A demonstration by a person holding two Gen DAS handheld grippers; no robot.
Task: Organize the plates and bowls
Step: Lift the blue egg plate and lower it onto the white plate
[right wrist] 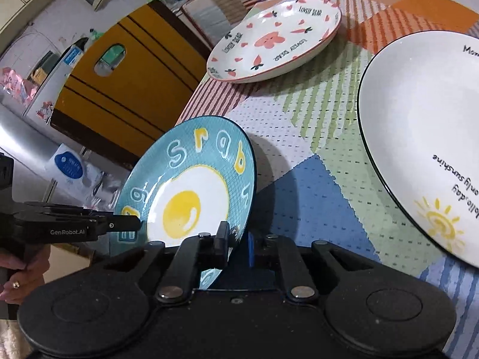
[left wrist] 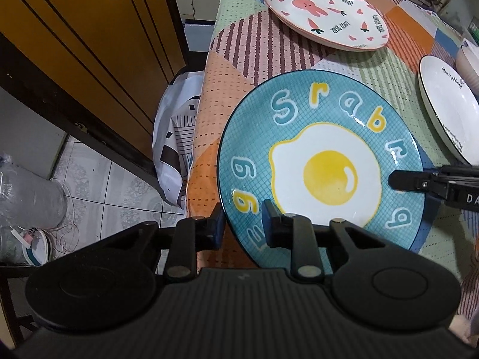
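Left gripper [left wrist: 242, 227] jaws clamped near rim of blue egg plate [left wrist: 323, 161]; right gripper [right wrist: 238, 243] jaws clamped opposite rim. Plate sat tilted over patchwork tablecloth [left wrist: 269, 51].

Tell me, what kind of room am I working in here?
Most likely a home kitchen or dining corner: patterned plates such as the blue egg plate sit on a patchwork tablecloth, beside a yellow cupboard and tiled floor.

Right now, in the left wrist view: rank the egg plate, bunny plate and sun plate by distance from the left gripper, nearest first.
1. Egg plate: its near rim sits between the jaws of the left gripper.
2. Sun plate: to the right, mid-table, cut off by the frame edge.
3. Bunny plate: far end of the table.
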